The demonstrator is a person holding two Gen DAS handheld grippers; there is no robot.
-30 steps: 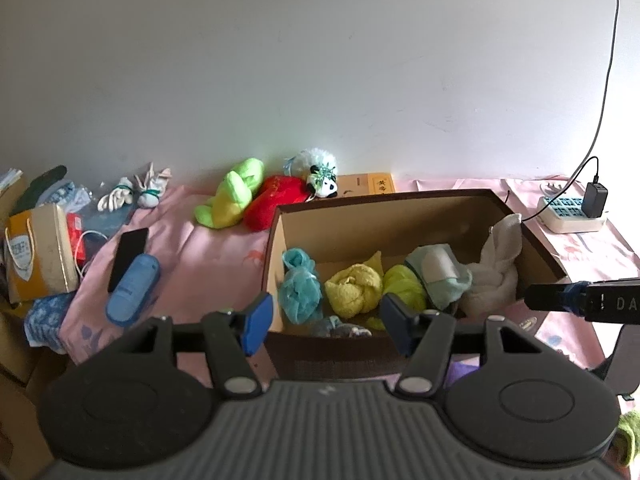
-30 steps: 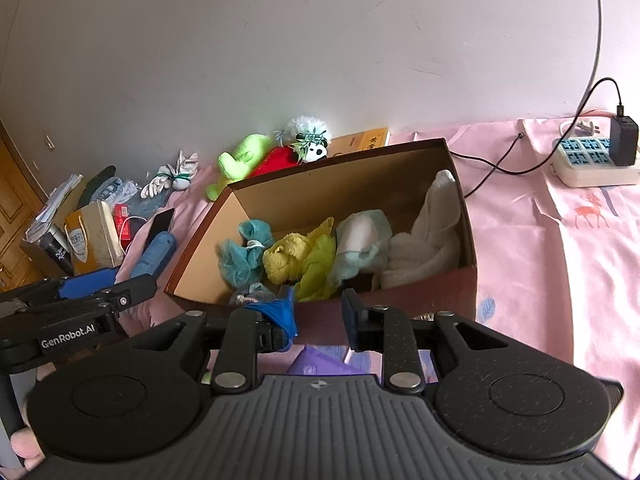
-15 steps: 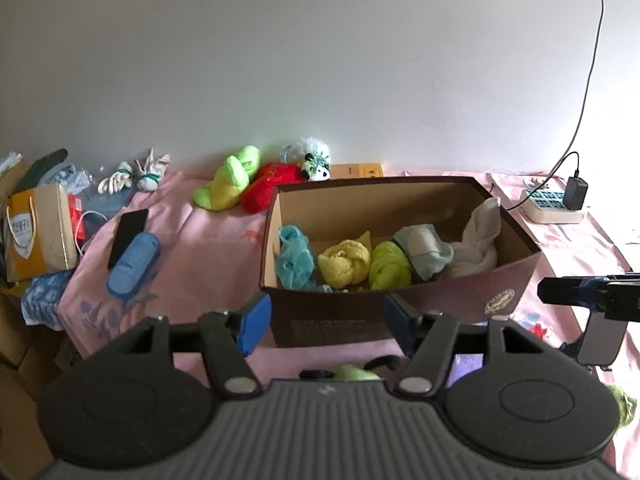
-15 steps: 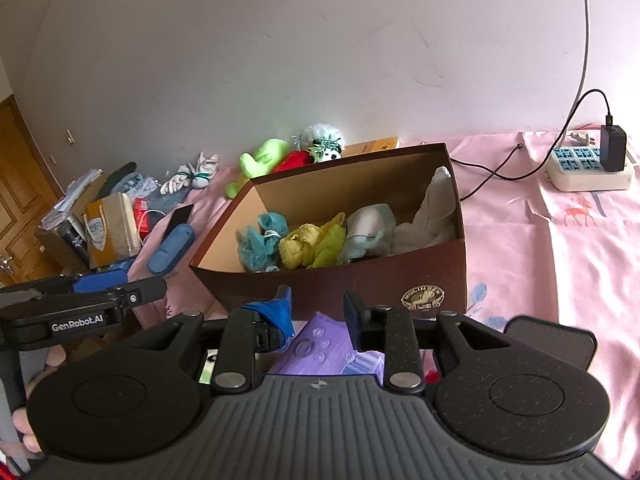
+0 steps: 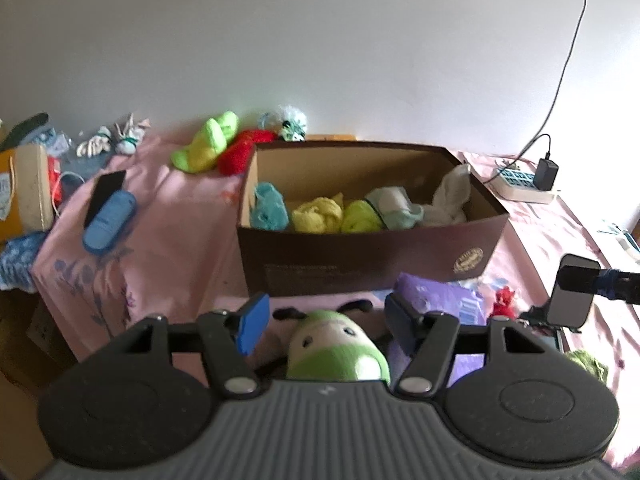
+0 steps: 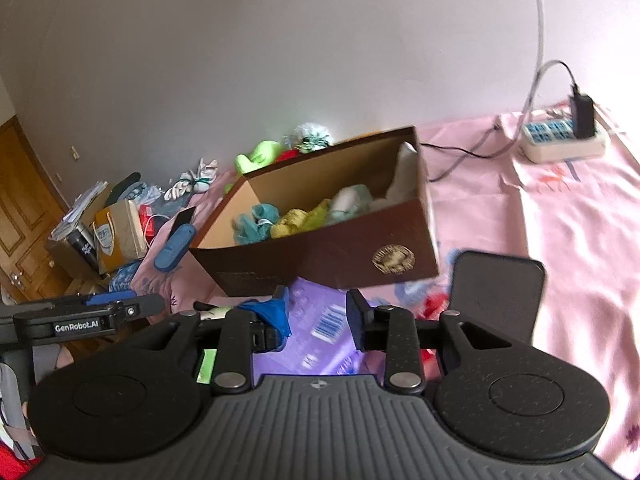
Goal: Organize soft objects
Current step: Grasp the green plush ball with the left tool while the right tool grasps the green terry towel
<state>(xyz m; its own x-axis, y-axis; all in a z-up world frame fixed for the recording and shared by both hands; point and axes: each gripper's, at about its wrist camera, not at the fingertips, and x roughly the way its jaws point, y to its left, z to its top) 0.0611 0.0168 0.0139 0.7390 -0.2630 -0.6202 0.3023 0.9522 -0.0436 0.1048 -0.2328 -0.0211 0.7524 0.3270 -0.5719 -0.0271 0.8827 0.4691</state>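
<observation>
Plush toy [image 5: 338, 344] between left fingers [image 5: 252, 322]

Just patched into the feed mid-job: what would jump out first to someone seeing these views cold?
The brown cardboard box mid-table, with a row of teal, yellow, lime and white soft bundles inside. Next, the green-and-white plush toy lying right below the open left gripper. Behind the box by the wall sit lime and red plush toys.
</observation>
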